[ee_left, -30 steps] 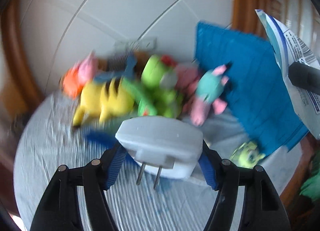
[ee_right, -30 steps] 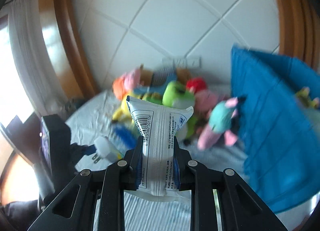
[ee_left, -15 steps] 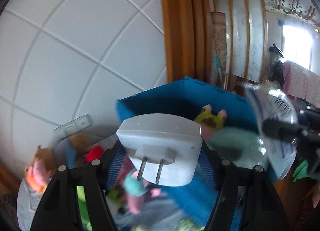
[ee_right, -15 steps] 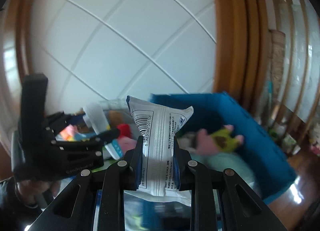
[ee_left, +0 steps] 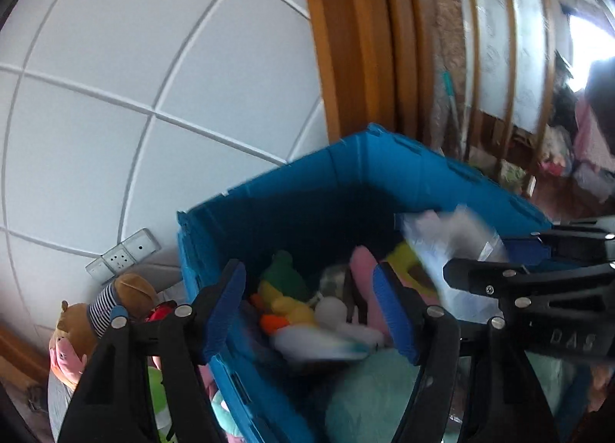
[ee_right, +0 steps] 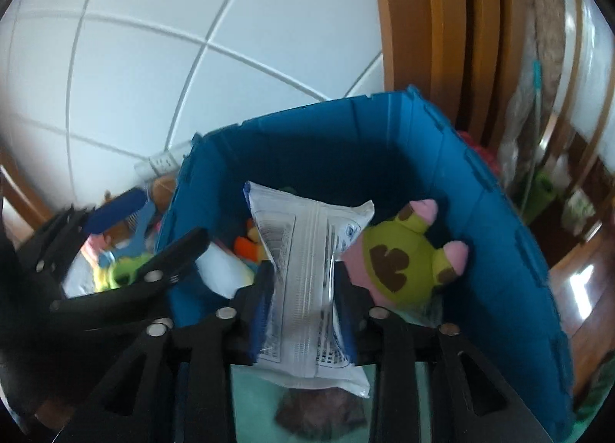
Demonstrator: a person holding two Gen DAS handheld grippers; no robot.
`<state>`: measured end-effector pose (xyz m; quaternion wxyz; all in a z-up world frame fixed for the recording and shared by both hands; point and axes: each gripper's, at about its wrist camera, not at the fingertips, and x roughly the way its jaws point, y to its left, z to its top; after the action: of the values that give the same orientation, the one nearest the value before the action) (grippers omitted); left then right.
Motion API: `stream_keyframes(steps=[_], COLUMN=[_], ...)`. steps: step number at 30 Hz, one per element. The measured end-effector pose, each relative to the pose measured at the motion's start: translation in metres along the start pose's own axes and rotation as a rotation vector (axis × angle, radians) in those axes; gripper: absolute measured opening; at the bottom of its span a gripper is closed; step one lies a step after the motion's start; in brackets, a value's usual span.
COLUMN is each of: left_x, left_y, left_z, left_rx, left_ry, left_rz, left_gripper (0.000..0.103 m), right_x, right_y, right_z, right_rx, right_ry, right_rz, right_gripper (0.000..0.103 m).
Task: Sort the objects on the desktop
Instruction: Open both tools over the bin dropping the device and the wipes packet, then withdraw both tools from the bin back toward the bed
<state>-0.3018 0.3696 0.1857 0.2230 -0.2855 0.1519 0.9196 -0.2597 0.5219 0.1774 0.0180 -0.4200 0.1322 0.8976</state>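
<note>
Your left gripper (ee_left: 309, 308) hangs with its two blue-padded fingers spread apart and empty over the one blue plastic crate (ee_left: 307, 181), where a blurred white plug adapter (ee_left: 315, 341) lies among the plush toys. Your right gripper (ee_right: 303, 301) is clamped on one clear-and-white printed plastic packet (ee_right: 307, 251) above the same crate beside a pink-and-green plush (ee_right: 399, 258). The packet's barcode and small print are unreadable; "DAS" shows on the right gripper's body.
</note>
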Motion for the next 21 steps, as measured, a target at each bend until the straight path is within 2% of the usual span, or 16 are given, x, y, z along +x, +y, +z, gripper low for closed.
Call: stream_keyframes(steps=[4,5,7,11,15,17,21], left_x=[-0.006,-0.007,-0.011,-0.053,-0.104,-0.126,-0.146], left_y=[0.014,0.018,0.025,0.047,0.084,0.106,0.140], left_z=[0.005,0.007,0.009,-0.009,-0.062,-0.103,-0.194], left_rx=[-0.036,-0.045,-0.061,-0.076,-0.125,-0.163,-0.177], left_ry=[-0.047,-0.059,-0.083,-0.166,-0.236,-0.243,-0.188], left_rz=[0.021,0.027,0.036,0.032,0.016,0.023,0.081], left_gripper=[0.091,0.095,0.096,0.096,0.097,0.099,0.099], right_x=[-0.001,-0.004,-0.010,-0.036,-0.081,-0.101,-0.131], right_y=[-0.012,-0.011,-0.007,0.014,0.050,0.072,0.134], right_z=[0.010,0.012,0.014,0.004,-0.040,-0.067,-0.135], right_rx=[0.033,0.033,0.031,-0.001,-0.024,-0.044,-0.141], right_ry=[-0.023,-0.032,-0.051,-0.114,-0.233,-0.292,-0.394], right_rz=[0.027,0.035,0.051,0.089,0.161,0.200,0.267], right_gripper=[0.064,0.066,0.066,0.068,0.074,0.076,0.084])
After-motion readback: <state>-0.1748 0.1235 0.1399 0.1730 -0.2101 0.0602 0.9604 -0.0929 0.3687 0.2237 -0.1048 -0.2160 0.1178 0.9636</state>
